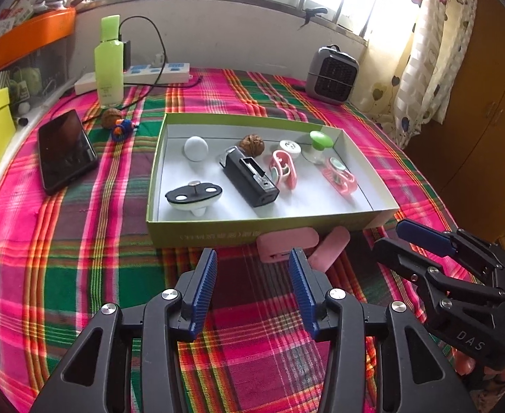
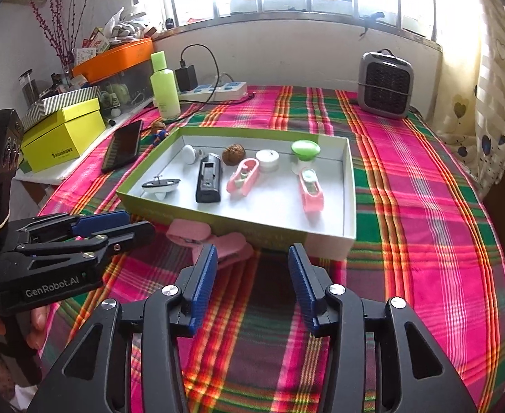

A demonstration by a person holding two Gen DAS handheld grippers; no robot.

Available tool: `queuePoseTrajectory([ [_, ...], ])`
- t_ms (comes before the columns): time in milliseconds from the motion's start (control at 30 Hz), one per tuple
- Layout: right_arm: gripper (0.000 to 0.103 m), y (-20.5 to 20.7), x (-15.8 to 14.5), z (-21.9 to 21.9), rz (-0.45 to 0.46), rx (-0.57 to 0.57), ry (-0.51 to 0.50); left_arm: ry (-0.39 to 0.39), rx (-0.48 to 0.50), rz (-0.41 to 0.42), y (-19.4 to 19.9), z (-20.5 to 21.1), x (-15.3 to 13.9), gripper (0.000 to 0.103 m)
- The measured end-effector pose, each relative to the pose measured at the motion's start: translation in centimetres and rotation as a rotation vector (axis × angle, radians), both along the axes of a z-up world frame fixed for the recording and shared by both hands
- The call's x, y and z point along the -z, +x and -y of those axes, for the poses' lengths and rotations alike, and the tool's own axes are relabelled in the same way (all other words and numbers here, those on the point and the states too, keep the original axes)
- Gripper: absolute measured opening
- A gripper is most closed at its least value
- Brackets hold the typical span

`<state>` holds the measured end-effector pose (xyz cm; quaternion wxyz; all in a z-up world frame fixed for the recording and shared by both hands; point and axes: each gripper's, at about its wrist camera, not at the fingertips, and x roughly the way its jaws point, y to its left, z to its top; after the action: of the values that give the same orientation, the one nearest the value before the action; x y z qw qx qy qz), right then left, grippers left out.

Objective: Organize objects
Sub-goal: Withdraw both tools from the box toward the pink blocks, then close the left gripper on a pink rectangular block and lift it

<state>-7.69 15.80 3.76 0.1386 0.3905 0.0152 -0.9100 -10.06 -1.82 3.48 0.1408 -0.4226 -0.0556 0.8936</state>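
Observation:
A shallow green box [image 1: 218, 232] with a white inside lies on the plaid cloth. In it are a black device [image 1: 250, 177], two pink clips [image 1: 283, 168], a walnut [image 1: 251, 144], a white knob [image 1: 195, 148] and other small pieces. Two pink pieces [image 1: 287, 242] [image 2: 233, 246] lie on the cloth against the box's near wall. My left gripper [image 1: 252, 258] stands open just short of them, nothing between its fingers. My right gripper [image 2: 252, 254] is open too, over the cloth in front of the box [image 2: 269, 234], beside the right-hand pink piece. Each gripper shows at the edge of the other's view.
A black phone [image 1: 65, 151], a second walnut [image 1: 111, 117] with a small blue-orange toy, a green bottle [image 1: 108, 62] and a power strip [image 1: 156, 72] lie left and behind the box. A grey heater [image 1: 331, 75] stands at the back right. A yellow box [image 2: 63, 134] sits far left.

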Motion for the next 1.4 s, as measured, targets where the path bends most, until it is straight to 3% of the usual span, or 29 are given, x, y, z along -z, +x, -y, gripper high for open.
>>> queuePoseTrajectory([
  [767,0.045,0.6,2.1,-1.7,0.06,0.045,-0.034,0.02,0.055,0.051,-1.5,-2.3,2.3,0.045],
  [1400,0.045,1.0,1.9,-3.5,0.058,0.108,-0.042,0.073,0.191,0.078,0.7,-4.7,2.3,0.045],
])
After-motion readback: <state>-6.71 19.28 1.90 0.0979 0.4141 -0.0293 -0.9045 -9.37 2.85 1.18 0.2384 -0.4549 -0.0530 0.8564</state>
